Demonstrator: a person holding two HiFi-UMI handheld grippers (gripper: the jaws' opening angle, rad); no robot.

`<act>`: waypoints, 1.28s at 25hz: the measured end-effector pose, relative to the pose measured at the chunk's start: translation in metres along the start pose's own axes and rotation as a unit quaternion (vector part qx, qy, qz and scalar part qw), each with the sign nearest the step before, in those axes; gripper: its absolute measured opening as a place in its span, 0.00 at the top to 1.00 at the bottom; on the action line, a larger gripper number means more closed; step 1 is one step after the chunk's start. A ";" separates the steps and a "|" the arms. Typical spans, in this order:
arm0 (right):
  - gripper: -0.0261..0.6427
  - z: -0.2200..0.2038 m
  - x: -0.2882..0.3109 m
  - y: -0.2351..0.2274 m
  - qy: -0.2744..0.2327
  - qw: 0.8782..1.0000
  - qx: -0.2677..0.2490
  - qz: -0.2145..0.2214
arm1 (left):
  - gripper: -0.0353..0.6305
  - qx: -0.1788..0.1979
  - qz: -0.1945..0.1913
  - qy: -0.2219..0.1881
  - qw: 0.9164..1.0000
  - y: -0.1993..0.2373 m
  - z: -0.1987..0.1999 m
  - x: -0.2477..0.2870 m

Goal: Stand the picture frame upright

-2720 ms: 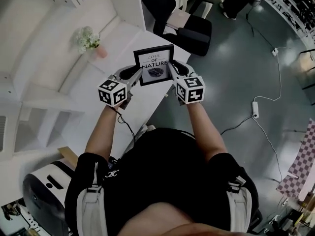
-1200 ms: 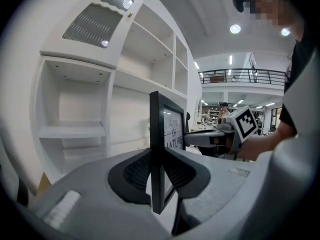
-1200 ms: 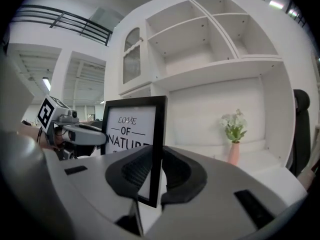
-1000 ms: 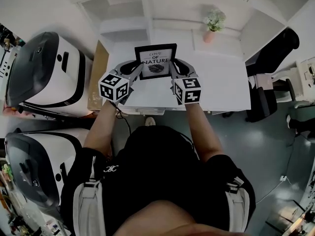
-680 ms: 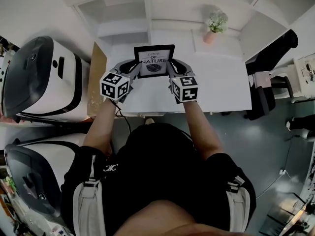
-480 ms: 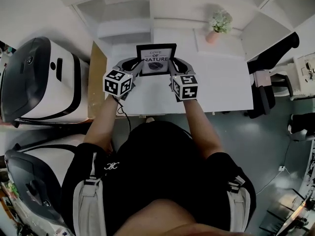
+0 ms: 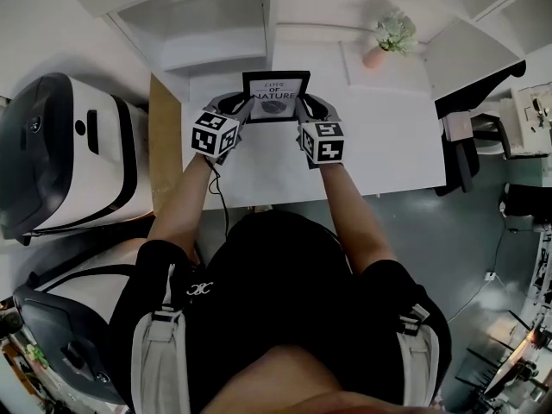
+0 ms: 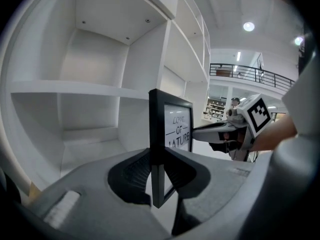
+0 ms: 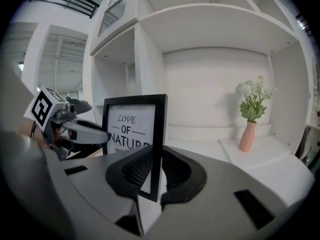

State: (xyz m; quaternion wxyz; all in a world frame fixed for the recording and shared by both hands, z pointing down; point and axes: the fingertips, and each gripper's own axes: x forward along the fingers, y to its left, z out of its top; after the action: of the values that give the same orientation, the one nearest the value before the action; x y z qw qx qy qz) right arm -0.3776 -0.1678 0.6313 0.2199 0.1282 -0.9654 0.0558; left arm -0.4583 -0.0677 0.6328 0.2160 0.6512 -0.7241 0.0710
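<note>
Toward twelve o'clock over the white table (image 7: 388, 145), the black rectangular picture frame (image 7: 276, 96) stands tall, print facing six o'clock; arms outstretched, left gripper (image 7: 240, 106) and right gripper (image 7: 304, 106) clamp its side edges.

A white tabletop (image 7: 388, 153) stands on a shiny grey floor (image 7: 483, 266). Behind the tabletop are white shelves (image 7: 207, 33). A pink vase (image 7: 375, 57) with flowers sits at its back edge. A dark chair (image 7: 473, 89) is on its right, and a big black and white machine (image 7: 69, 153) on its left. Round lights (image 8: 248, 27) shine high above.
</note>
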 end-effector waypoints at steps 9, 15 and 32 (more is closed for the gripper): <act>0.87 -0.010 0.039 -0.011 0.024 0.999 -0.018 -0.013 | 0.82 -0.021 0.012 0.005 1.000 0.028 -0.021 0.030; 0.87 -0.018 0.056 -0.017 0.036 0.999 -0.009 -0.015 | 0.82 -0.023 0.009 0.017 1.000 0.039 -0.027 0.045; 0.85 -0.031 0.069 -0.026 0.037 0.999 0.006 -0.012 | 0.80 -0.013 0.019 0.014 1.000 0.044 -0.035 0.058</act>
State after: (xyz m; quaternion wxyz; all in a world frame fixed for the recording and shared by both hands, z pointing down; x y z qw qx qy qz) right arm -0.4182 -0.2032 0.6910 0.2556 0.1388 -0.9546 0.0639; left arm -0.4972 -0.1008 0.6958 0.2332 0.6337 -0.7339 0.0745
